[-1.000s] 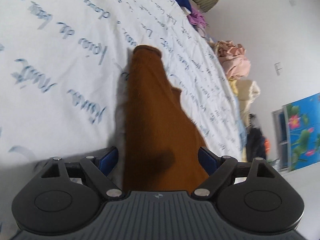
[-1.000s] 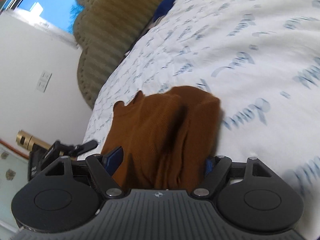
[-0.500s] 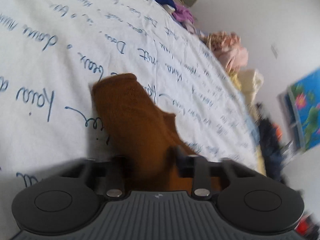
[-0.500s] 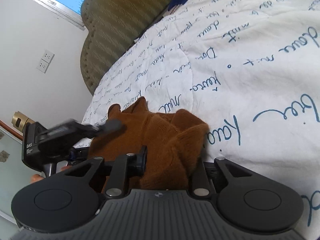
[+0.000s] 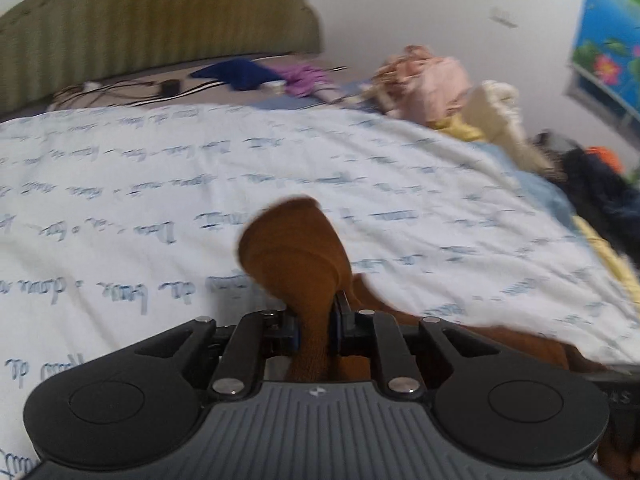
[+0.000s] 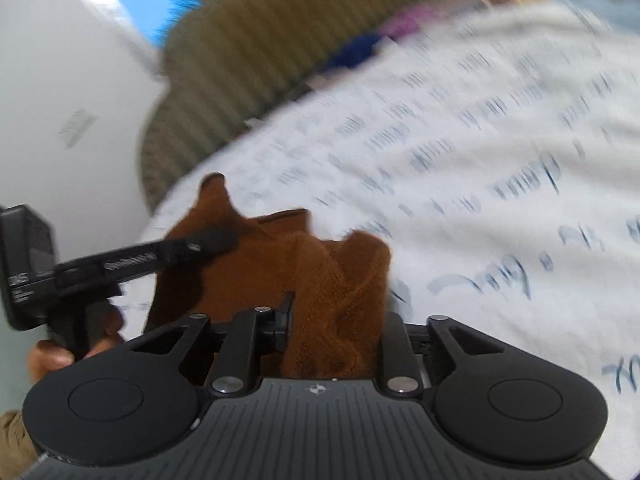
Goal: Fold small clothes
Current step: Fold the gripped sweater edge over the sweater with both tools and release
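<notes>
Pinching a brown knit garment [image 5: 296, 248] in the left gripper [image 5: 314, 330], jaws narrow, over a white script-printed bedspread [image 5: 120, 184]; bunching it in the right gripper [image 6: 334, 320], jaws partly closed; olive headboard [image 5: 160, 16] and piled clothes [image 5: 432, 84] lying against white walls.

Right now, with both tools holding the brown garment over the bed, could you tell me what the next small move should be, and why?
Probably carry the left tool across toward the right tool to lay the fold. The left is shut on a bunched end of the brown knit garment, raised off the white printed bedspread; the right, which was just opening slightly, has a thick wad between its pads.
</notes>
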`<state>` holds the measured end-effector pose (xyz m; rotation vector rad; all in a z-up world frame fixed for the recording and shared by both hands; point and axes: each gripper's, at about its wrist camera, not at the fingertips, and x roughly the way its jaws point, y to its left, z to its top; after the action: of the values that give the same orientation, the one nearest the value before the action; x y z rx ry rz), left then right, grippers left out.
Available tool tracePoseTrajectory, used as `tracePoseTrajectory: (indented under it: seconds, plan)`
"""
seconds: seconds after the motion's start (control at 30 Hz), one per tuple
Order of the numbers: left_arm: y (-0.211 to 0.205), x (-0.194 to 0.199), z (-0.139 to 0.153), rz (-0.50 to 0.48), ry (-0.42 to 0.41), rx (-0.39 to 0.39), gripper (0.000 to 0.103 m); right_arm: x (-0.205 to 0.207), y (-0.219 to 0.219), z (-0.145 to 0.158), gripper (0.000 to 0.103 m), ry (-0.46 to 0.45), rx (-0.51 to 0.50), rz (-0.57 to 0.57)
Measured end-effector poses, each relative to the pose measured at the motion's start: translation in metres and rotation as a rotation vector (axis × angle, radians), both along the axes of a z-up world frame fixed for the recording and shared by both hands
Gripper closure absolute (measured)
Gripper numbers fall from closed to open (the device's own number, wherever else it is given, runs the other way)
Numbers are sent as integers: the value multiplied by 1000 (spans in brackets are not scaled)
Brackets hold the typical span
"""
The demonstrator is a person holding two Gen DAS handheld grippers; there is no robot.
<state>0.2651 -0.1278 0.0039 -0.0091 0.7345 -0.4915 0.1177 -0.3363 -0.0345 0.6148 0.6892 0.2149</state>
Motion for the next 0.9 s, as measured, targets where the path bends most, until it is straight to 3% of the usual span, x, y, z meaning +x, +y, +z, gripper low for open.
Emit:
tracePoseTrajectory:
  seconds: [0.07, 0.13, 0.23, 0.37, 0.43, 0.5, 0.6, 0.7, 0.77, 0.9]
  plan:
    - [9, 4, 2, 46, 7, -15, 87, -6, -6, -1, 64, -4, 5, -36]
    - [19, 2, 6, 89, 10, -12, 87, -18, -11, 6, 55, -26, -34, -97]
    - [28, -10, 15, 151, -44, 75, 87, -43, -8, 24, 54, -65, -176, -194]
    - [41, -54, 26, 139, -77, 98, 85, -78, 5, 45, 46, -121, -211, -151]
    - [47, -84, 27, 133, -87, 91, 73, -93, 25, 49, 42, -139, -199, -75]
    - [52, -113, 25, 107, -90, 87, 47, -110, 40, 49, 43, -146, -170, 20]
    - [58, -148, 21, 68, -102, 103, 45, -133, 55, 46, 42, -107, -182, 10]
    - [74, -167, 13, -24, -13, 13, 45, -147, 48, 35, 40, -47, -158, -72]
    - [84, -170, 5, -90, 93, -68, 45, -156, 36, 22, 37, -16, -61, -92]
    - [97, -174, -20, -114, 237, -171, 48, -164, 31, -10, 38, 60, 180, 4]
